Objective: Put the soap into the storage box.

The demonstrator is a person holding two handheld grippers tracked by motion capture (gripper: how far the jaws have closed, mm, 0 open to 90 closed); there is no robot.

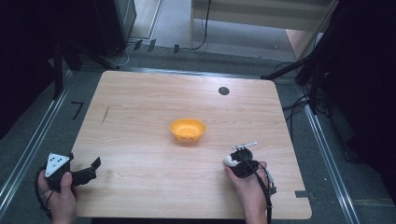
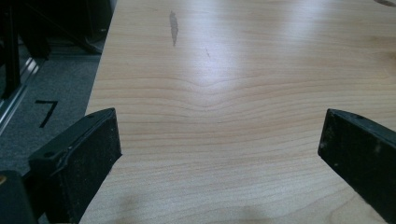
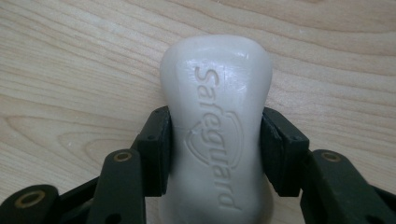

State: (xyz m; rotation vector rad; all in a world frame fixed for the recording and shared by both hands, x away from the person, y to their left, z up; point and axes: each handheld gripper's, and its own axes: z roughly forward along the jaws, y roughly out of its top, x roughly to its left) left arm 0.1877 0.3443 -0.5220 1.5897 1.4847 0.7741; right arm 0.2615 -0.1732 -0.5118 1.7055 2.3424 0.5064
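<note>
Both pads of the right gripper [image 3: 215, 149] pinch the white soap bar [image 3: 217, 116] at its waist; lift straight, then carry toward the orange bowl [image 1: 187, 129] at frame centre, left gripper [image 2: 219, 149] spread, idle

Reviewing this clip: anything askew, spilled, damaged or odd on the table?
Nothing spilled or broken. The orange bowl sits upright mid-table, and the right gripper holds the white soap bar squarely. The one blemish is a dark streak on the wooden table near its left edge.
</note>
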